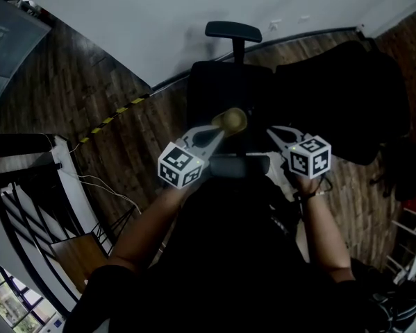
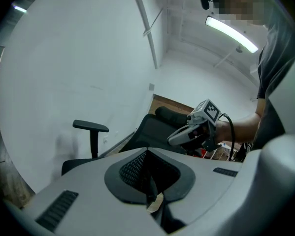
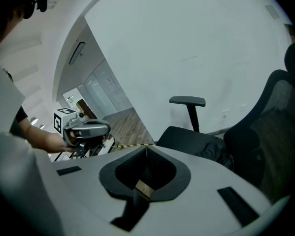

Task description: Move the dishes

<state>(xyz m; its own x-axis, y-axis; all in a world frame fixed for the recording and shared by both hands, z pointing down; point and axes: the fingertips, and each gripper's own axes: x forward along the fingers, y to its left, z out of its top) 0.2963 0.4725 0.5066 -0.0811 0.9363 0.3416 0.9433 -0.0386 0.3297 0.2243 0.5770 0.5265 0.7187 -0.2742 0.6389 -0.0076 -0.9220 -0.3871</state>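
Two hand-held grippers above a black chair [image 1: 230,82]. The left gripper [image 1: 219,130] and right gripper [image 1: 271,131] are level, side by side and apart, both pointing towards the chair back. In each gripper's own view the jaws meet at the tips with nothing between them. A yellowish round thing [image 1: 230,120], too blurred to identify, lies just beyond the left gripper's tip. No view shows anything recognisable as dishes. The armrest [image 1: 233,30] stands against the white wall [image 1: 194,5]. Striped tape [image 1: 114,117] crosses the wooden floor [image 1: 69,82] at left.
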